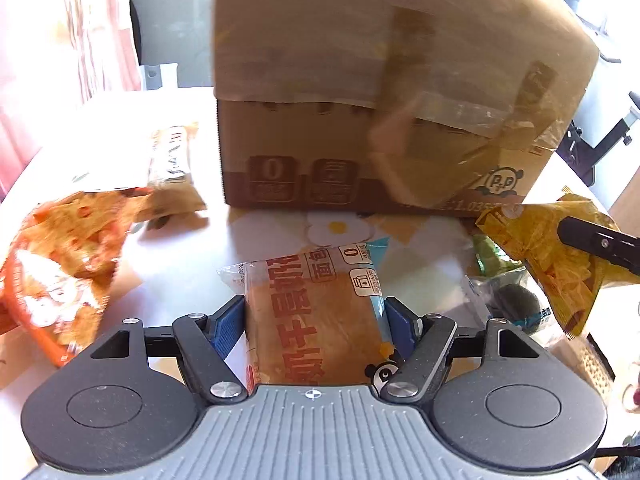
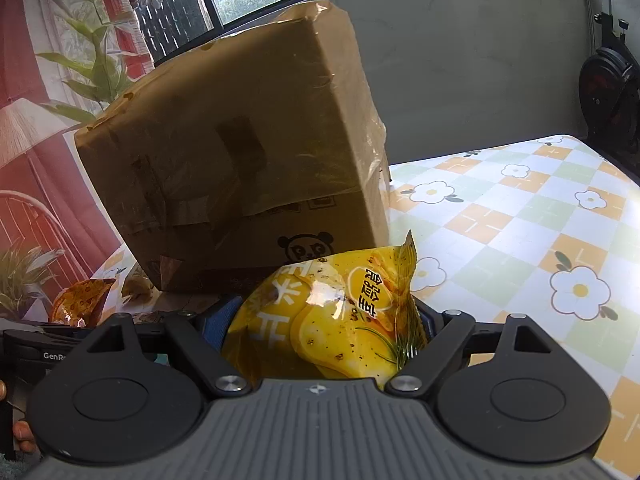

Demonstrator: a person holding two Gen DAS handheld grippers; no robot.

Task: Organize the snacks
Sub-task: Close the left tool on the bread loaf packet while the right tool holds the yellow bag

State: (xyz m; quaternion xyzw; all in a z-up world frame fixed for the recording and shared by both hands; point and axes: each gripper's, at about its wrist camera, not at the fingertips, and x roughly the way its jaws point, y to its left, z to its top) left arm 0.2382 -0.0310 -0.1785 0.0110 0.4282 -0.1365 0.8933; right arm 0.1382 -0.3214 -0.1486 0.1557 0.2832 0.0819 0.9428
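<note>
My left gripper (image 1: 314, 312) is shut on a clear bread packet (image 1: 312, 280) with red lettering, its blue pads pressing both long sides just above the table. Right of it a black finger (image 1: 600, 244) of my right gripper holds a yellow chip bag (image 1: 552, 256). In the right wrist view my right gripper (image 2: 320, 320) is shut on that yellow chip bag (image 2: 340, 312), which bulges out between the pads. A tall brown cardboard box (image 1: 360, 120) stands right behind both packets, its near flap hanging down the side. The same box (image 2: 240, 160) fills the middle of the right wrist view.
An orange snack bag (image 1: 60, 264) and a brown packet (image 1: 172, 168) lie at the left. A clear packet with a dark ball (image 1: 508, 292) lies under the yellow bag. The flowered checked tablecloth (image 2: 520, 220) stretches to the right, with an exercise bike (image 2: 608, 80) beyond it.
</note>
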